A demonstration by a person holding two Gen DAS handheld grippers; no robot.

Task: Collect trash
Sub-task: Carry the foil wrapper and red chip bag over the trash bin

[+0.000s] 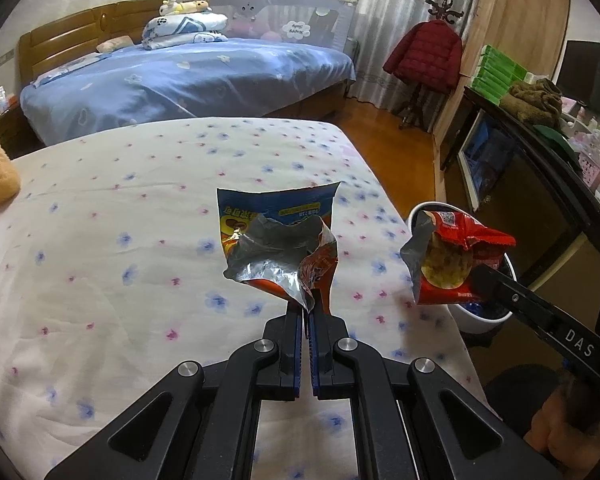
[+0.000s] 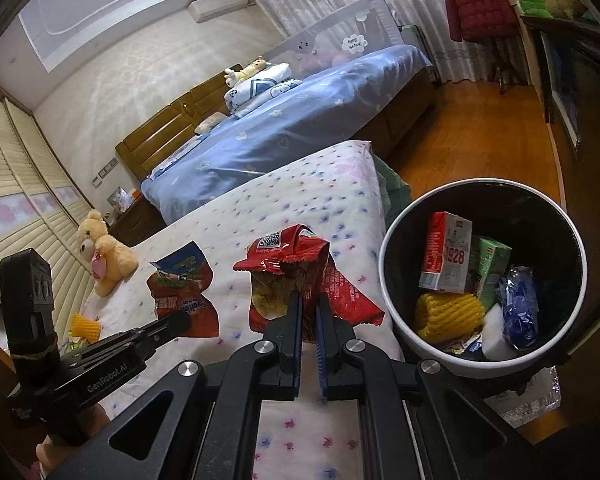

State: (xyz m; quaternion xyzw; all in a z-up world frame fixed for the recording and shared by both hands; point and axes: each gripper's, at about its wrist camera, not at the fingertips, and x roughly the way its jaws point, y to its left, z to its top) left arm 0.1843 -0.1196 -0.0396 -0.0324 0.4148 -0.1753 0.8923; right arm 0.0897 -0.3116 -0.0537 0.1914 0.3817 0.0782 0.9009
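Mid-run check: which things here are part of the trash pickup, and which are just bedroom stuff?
Job:
- blue wrapper, in left claw
- red wrapper, in right claw
- bin, part full
- yellow foam net on the mattress

Just lying about:
- teddy bear
- red jacket
- folded quilt

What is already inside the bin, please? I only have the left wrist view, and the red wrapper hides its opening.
Observer: The bin holds a red-and-white carton, a green carton, a yellow foam net and a blue wrapper.
Operator: Thank you. Is any trash left on the bed outside my view?
Observer: Yes, a second foam net lies on the bed beside the teddy bear.
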